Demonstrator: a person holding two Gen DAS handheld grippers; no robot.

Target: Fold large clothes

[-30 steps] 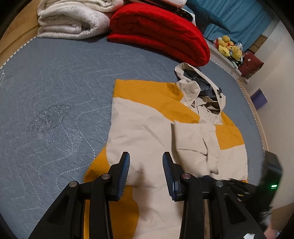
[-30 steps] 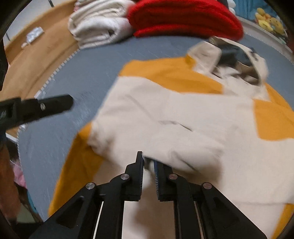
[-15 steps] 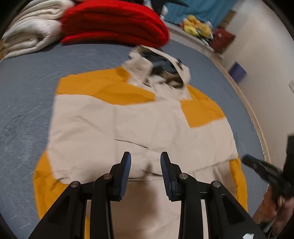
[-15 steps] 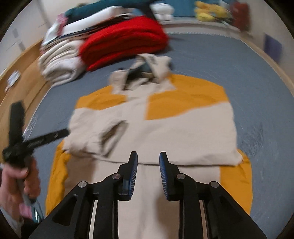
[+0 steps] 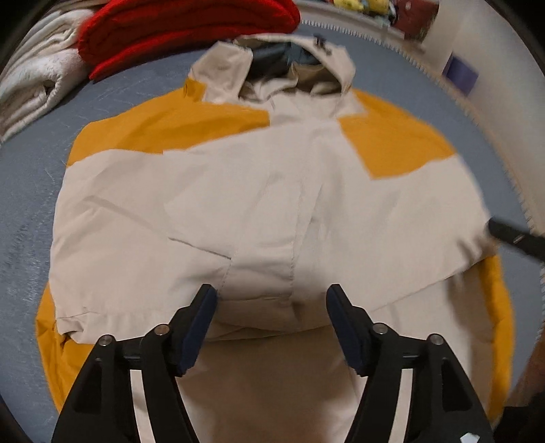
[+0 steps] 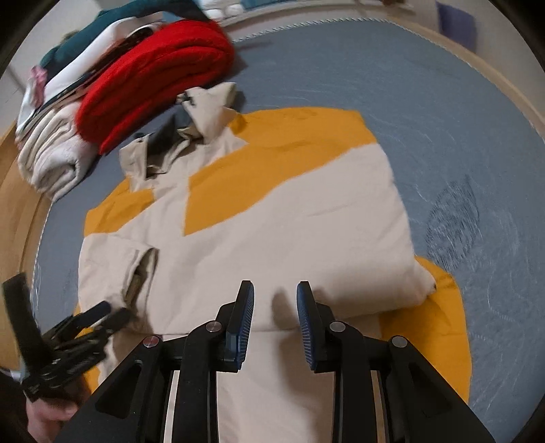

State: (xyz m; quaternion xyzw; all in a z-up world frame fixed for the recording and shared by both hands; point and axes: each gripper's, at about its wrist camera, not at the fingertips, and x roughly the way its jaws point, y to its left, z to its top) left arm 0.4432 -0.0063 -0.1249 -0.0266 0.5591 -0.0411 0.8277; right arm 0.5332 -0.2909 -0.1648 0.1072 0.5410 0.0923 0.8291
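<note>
A beige and orange hooded jacket (image 5: 265, 204) lies flat on the blue-grey quilted bed (image 5: 27, 177), hood toward the far end, both sleeves folded across its chest. My left gripper (image 5: 270, 317) is open and empty, hovering over the jacket's lower middle. My right gripper (image 6: 275, 310) is open and empty above the jacket (image 6: 272, 221) near the folded sleeve edge. The left gripper also shows at the lower left of the right wrist view (image 6: 85, 320). A tip of the right gripper shows at the right edge of the left wrist view (image 5: 511, 235).
A folded red blanket (image 5: 184, 30) and a folded white blanket (image 5: 34, 85) lie at the head of the bed, just beyond the hood. More folded clothes (image 6: 85, 58) are stacked there. A wooden bed edge (image 6: 13, 211) runs along the side.
The right gripper let go of the sleeve and opened. Both grippers swung to face the jacket's middle, and the left gripper's jaws have spread wider.
</note>
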